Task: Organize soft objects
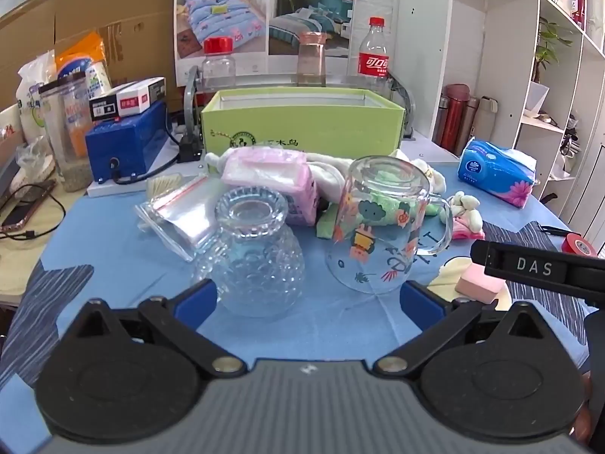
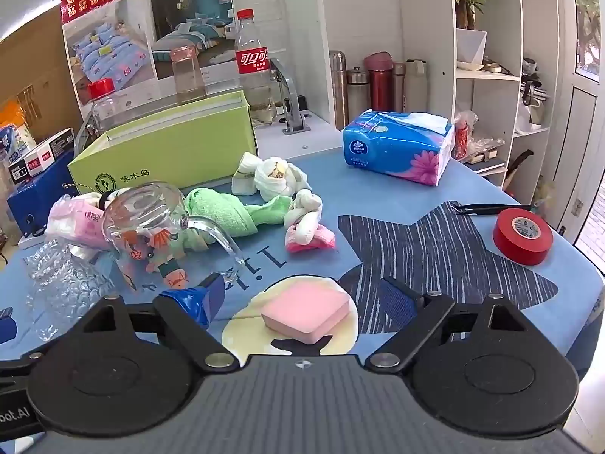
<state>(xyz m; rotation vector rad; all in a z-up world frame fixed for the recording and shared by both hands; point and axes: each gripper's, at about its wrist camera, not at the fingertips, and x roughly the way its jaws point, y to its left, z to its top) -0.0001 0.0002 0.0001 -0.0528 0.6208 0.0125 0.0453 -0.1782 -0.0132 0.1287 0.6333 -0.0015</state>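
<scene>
A pink sponge (image 2: pixel 305 314) lies on the blue tablecloth right in front of my open right gripper (image 2: pixel 306 297), between its spread fingers. A green towel (image 2: pixel 223 210), white rolled cloths (image 2: pixel 278 176), a white and pink sock (image 2: pixel 308 227) and a pink tissue pack (image 1: pixel 264 178) lie in front of the open green box (image 1: pixel 302 123). My left gripper (image 1: pixel 308 297) is open and empty, close to an upturned cut-glass bowl (image 1: pixel 257 249) and an upturned printed glass mug (image 1: pixel 378 223). The sponge also shows in the left wrist view (image 1: pixel 478 283).
A blue tissue pack (image 2: pixel 397 149) sits at the back right. Red tape (image 2: pixel 523 234) and black tweezers (image 2: pixel 491 208) lie at the right edge. Bottles (image 1: pixel 372 53) stand behind the box. A blue device (image 1: pixel 124 147) and a clear zip bag (image 1: pixel 177 215) are left.
</scene>
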